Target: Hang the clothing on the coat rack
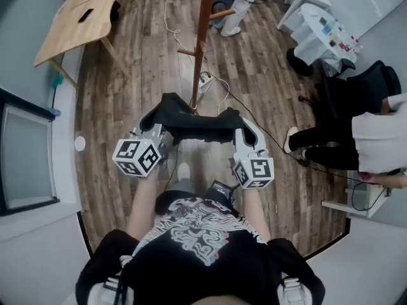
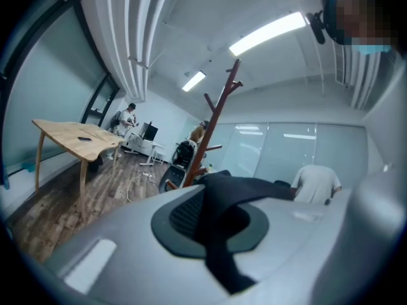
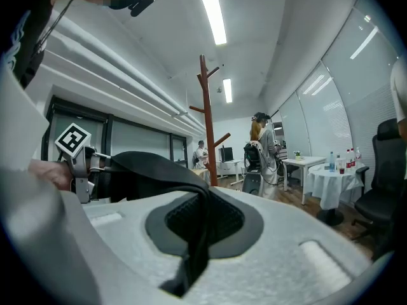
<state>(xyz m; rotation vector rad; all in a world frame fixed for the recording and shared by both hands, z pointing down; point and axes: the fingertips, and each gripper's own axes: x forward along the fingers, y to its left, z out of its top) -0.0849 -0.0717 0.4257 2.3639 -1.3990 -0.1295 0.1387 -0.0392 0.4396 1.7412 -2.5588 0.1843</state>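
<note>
You have nothing legible here: the marker cubes (image 1: 137, 157) show only square codes, and your shirt (image 1: 194, 230) carries an unreadable graphic.

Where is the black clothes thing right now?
In the head view the black garment is stretched between the left gripper and the right gripper, both shut on it, close to the pole of the wooden coat rack.

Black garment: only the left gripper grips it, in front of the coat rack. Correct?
No: the right gripper grips the black garment too, as the right gripper view shows. The left gripper holds its other end, in front of the coat rack.
</note>
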